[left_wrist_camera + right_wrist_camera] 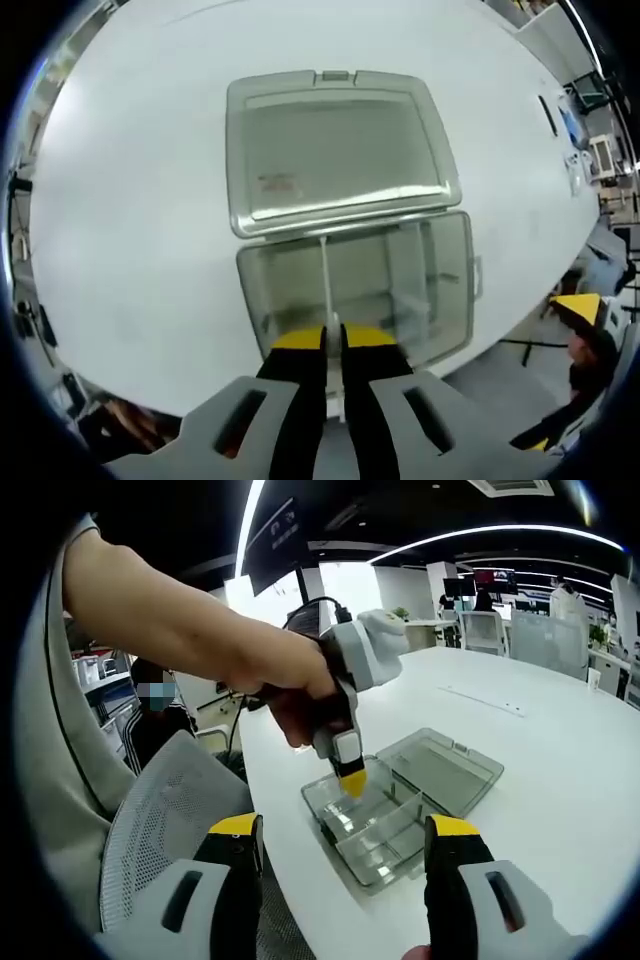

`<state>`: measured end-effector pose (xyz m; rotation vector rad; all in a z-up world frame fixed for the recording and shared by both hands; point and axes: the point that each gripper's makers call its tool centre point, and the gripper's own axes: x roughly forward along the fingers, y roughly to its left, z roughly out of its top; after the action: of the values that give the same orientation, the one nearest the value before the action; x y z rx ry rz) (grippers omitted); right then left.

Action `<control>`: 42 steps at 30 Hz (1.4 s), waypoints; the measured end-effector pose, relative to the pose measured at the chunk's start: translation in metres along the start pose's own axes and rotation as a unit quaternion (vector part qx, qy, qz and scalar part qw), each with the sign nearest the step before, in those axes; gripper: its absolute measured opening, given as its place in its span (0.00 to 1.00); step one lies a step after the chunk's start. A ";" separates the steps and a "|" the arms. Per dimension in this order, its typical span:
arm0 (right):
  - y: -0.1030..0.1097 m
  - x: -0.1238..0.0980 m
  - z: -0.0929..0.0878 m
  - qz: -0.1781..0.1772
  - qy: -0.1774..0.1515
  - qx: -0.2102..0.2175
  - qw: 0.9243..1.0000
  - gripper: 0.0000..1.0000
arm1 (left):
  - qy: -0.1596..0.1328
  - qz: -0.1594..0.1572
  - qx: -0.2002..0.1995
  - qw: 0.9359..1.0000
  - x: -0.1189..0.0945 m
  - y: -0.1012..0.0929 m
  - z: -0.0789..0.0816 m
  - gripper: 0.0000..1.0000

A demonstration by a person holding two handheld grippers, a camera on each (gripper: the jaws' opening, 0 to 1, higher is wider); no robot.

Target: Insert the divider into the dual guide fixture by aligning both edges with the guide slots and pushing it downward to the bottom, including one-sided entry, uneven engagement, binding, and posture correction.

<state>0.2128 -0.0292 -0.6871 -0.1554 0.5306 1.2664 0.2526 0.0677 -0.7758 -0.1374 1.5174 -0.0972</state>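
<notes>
Left gripper view: left gripper (333, 345) is pinching the thin, light, likely brittle divider (326, 285) by its top edge over the clear box (355, 285). Right gripper (345, 855) is hanging wide open, holding nothing.

Dual guide fixture (355, 285): clear plastic compartment box, lying flat on the white table (130, 200) close to its near edge, hinged lid (335, 150) swung fully open and resting flat on the tabletop beyond the box. Interior shows fixed clear partitions and guide slots along the walls; in the right gripper view the box (375, 830) sits just in from the table's edge, lid (440, 770) on the side away from that edge. Divider (326, 290): thin clear plastic plate, seen edge-on as a pale line, standing upright inside the box, running from the hinge-side wall to the near wall. Seating depth cannot be told.
</notes>
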 end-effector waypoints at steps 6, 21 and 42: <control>0.000 0.001 0.001 0.000 -0.001 0.000 1.000 0.63 | 0.001 0.003 -0.003 1.000 0.000 0.001 0.000 0.01; 0.000 0.001 -0.001 0.000 0.000 0.003 1.000 0.63 | 0.007 0.008 -0.007 1.000 0.000 -0.001 -0.001 0.01; 0.001 0.001 -0.002 0.001 0.000 0.004 1.000 0.63 | 0.012 0.007 -0.009 1.000 -0.001 -0.001 -0.001 0.01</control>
<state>0.2120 -0.0288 -0.6892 -0.1493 0.5359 1.2663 0.2517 0.0670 -0.7749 -0.1405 1.5428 -0.0748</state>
